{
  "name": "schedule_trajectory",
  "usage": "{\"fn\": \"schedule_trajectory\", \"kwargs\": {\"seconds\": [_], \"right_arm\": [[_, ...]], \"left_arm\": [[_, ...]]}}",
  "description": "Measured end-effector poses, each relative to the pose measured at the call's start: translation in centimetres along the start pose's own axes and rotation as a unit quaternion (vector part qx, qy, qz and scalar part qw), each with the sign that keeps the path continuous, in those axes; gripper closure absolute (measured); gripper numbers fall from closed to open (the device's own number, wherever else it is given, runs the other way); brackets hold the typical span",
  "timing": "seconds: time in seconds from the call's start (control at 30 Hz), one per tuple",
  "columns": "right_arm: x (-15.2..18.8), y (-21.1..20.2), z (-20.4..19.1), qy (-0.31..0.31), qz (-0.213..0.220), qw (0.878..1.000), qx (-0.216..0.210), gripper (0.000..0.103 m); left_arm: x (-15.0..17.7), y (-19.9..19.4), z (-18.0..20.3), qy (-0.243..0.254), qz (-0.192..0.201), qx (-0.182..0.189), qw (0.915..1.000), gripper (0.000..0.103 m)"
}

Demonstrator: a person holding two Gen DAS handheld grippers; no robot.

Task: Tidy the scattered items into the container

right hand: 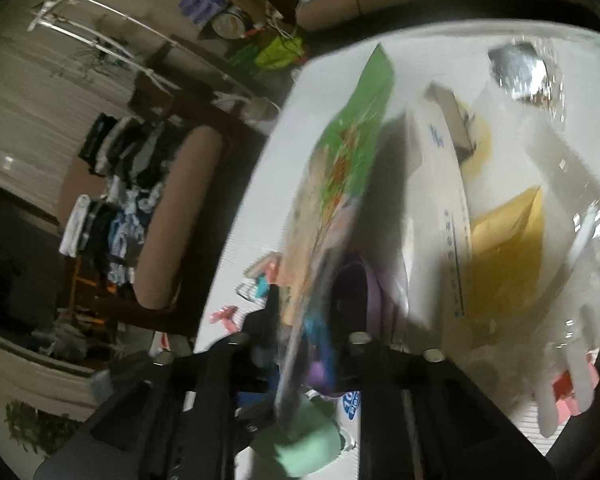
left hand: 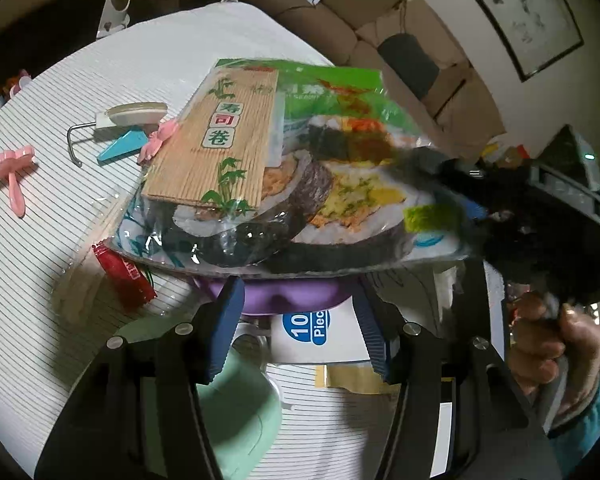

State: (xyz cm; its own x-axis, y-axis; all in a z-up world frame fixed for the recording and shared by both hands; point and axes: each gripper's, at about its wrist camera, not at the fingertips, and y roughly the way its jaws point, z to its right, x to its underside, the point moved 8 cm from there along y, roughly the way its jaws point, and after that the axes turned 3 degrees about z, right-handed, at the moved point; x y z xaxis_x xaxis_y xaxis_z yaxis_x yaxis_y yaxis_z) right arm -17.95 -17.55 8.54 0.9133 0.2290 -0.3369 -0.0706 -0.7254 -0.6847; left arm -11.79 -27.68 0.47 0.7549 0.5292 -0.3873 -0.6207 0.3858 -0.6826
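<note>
The sushi kit packet (left hand: pixel 284 168) is held tilted above the striped table (left hand: pixel 60 216), over a purple bowl (left hand: pixel 276 296). Its bamboo mat (left hand: pixel 216 136) reads "寿司卷". A white box (left hand: pixel 316 336) below the packet reads "10 Piec". The right claw (left hand: pixel 452 168), hand (left hand: pixel 548 344) on its grip, clasps the packet's right edge. The left claw (left hand: pixel 300 332) hangs angled down beneath the packet, jaws apart, holding nothing.

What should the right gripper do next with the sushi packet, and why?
Probably lower the sushi packet a little further before letting go. The right gripper has it by one edge, and it hangs tilted over the purple bowl and the white box rather than lying on them. The blurred right view does not show how firm the grip is.
</note>
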Motion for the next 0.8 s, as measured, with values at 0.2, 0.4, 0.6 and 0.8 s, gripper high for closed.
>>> {"fn": "schedule_trajectory", "kwargs": {"seconds": [0.2, 0.4, 0.6, 0.8], "right_arm": [[0.0, 0.2, -0.5, -0.020, 0.030, 0.999, -0.003, 0.095], [-1.1, -1.3, -3.4, -0.060, 0.045, 0.997, -0.013, 0.096], [-3.8, -1.6, -5.0, -0.080, 0.066, 0.995, 0.009, 0.096], [-6.0, -1.7, -1.6, -0.040, 0.064, 0.993, 0.090, 0.089]], "left_arm": [[-0.4, -0.3, 0.0, -0.003, 0.001, 0.000, 1.0000, 0.051], [-0.3, -1.4, 0.3, 0.000, 0.014, 0.006, 0.9999, 0.050], [0.1, -1.1, 0.3, 0.008, 0.004, 0.002, 1.0000, 0.051], [-0.1, -1.2, -0.2, 0.000, 0.006, -0.001, 1.0000, 0.051]]}}
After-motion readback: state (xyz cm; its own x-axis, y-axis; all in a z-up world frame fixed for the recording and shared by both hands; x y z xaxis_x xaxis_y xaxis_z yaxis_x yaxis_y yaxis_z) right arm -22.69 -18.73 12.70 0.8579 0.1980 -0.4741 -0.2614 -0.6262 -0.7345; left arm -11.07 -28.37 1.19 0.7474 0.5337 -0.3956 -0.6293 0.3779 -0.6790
